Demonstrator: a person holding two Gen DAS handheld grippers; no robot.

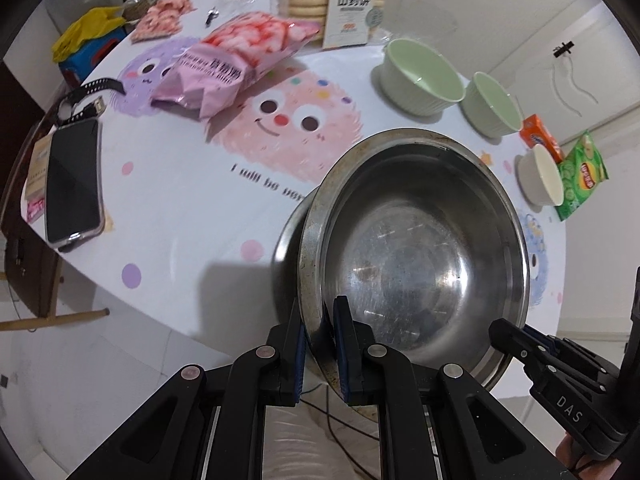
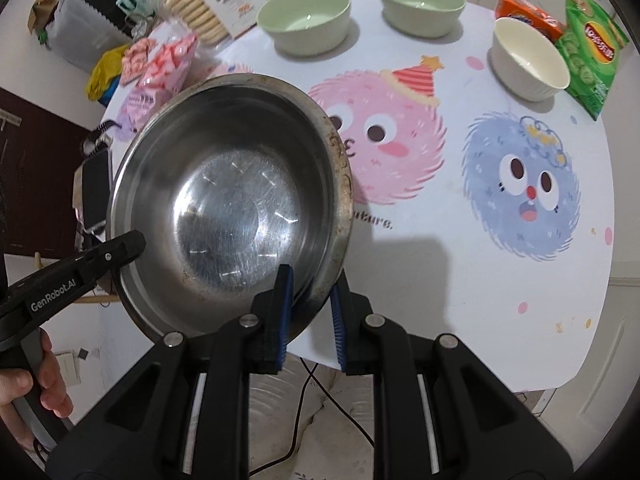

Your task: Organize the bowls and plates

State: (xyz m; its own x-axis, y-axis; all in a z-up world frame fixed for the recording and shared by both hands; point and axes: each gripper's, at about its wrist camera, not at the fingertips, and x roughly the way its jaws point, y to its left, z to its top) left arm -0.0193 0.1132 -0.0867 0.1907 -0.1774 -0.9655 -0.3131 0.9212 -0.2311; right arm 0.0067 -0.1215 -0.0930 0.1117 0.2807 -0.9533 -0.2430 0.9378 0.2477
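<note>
**Ana:** Steel is what both tools have hold of. The left gripper (image 1: pixel 322 350) has its blue pads (image 1: pixel 342 354) pinched on the near-left rim of the steel bowl (image 1: pixel 416 256), one pad inside the wall and one outside.

**Ben:** And the right gripper (image 2: pixel 308 316)?

**Ana:** Same grip on the opposite side of the rim, seen from its own camera, where the steel bowl (image 2: pixel 228 216) fills the left half. I judge two holds are used because the bowl is wide and slick; one pinch at the edge would let it swing.

**Ben:** Where is it, exactly?

**Ana:** At the near edge of the table (image 2: pixel 460 300), tilted. Whether its base touches the cloth, I cannot tell.

**Ben:** Anything one view gives that the other lacks?

**Ana:** The left camera shows a phone (image 1: pixel 72 184) and a pink snack bag (image 1: pixel 236 64) on the far side. The right camera shows the open stretch of cloth with the blue monster print (image 2: pixel 524 188), plus a bare hand (image 2: pixel 24 396) on the other tool's handle.

**Ben:** The rest of the dishes?

**Ana:** Two green bowls (image 2: pixel 304 20) and a cream bowl (image 2: pixel 528 60) sit apart at the back, beside a green crisp packet (image 2: pixel 592 44). Likely they get nested next.
</note>
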